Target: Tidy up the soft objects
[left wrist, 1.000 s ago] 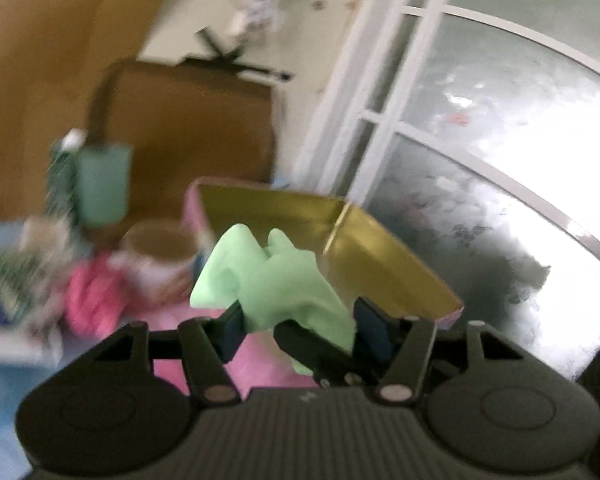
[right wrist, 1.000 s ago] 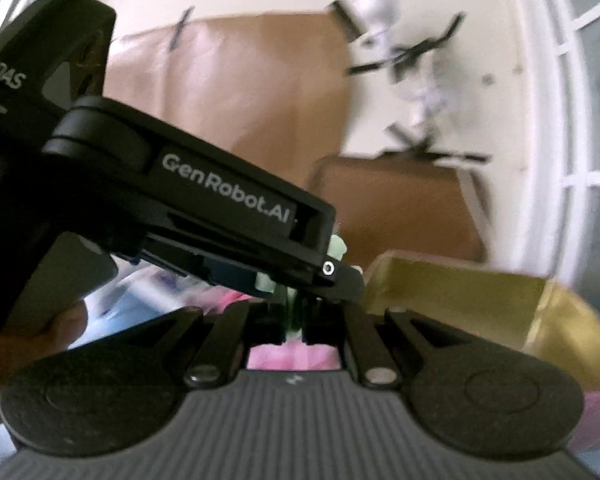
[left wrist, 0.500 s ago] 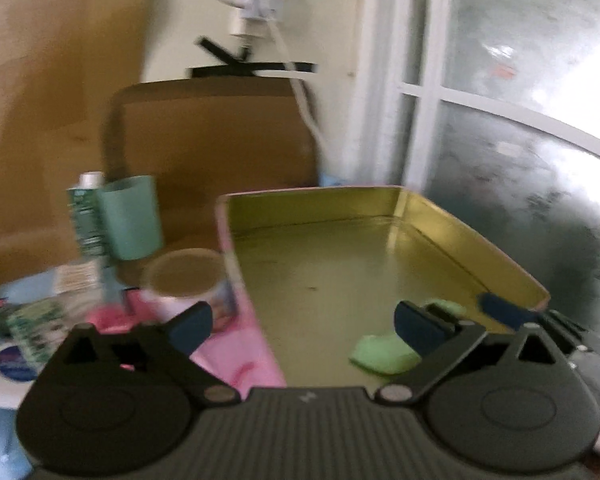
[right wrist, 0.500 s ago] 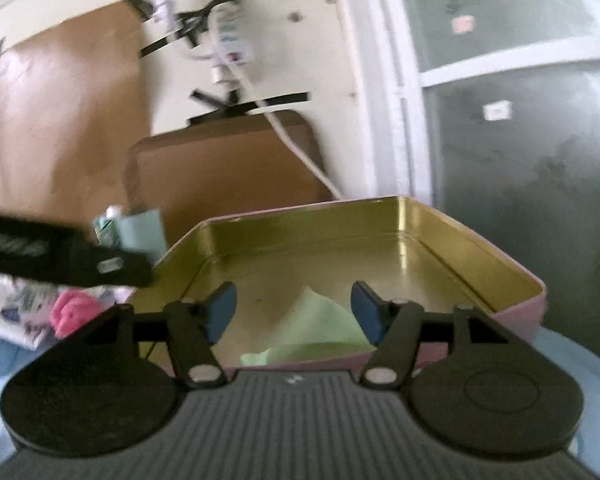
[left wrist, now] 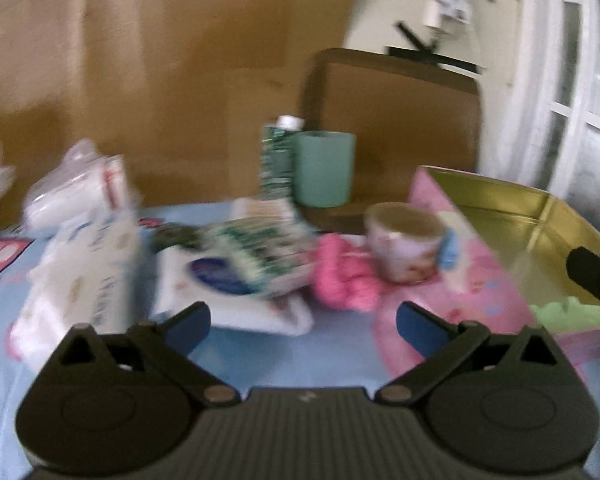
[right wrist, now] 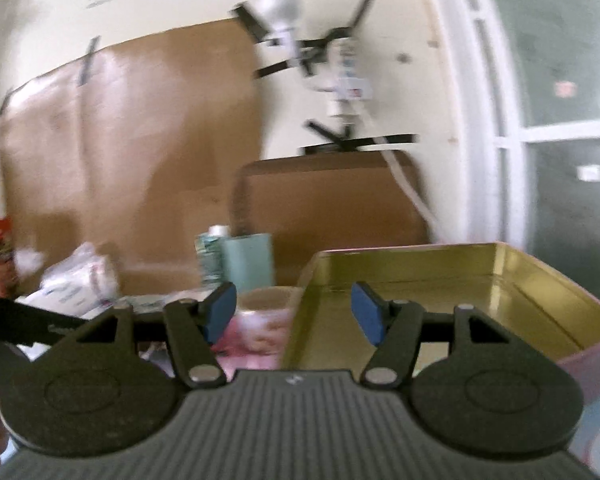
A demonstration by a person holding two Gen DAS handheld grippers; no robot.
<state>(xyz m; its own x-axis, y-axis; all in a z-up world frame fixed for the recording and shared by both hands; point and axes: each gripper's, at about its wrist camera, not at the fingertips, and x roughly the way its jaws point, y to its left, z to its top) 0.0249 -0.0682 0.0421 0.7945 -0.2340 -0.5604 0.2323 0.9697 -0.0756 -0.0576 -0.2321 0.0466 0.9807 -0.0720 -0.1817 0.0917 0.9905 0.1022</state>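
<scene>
My left gripper (left wrist: 303, 323) is open and empty, low over the blue tablecloth. Ahead of it lie a pink soft cloth (left wrist: 346, 276) and white tissue packs (left wrist: 228, 288). The pink tin with a gold inside (left wrist: 540, 216) stands at the right, with the light green cloth (left wrist: 572, 314) lying in its near corner. My right gripper (right wrist: 294, 314) is open and empty, over the tin's (right wrist: 460, 280) left wall. Its tip also shows in the left wrist view (left wrist: 592, 276).
A patterned cup (left wrist: 404, 240), a teal cup (left wrist: 324, 168) and a green-white tube (left wrist: 278, 156) stand behind the soft things. More white packs (left wrist: 80, 248) lie at the left. Brown cardboard (right wrist: 140, 160) covers the wall; a window (right wrist: 560, 120) is at the right.
Both grippers let go of the green cloth, which now lies in the tin. My left gripper has swung left toward the pink cloth and packs. My right gripper has drawn back and left.
</scene>
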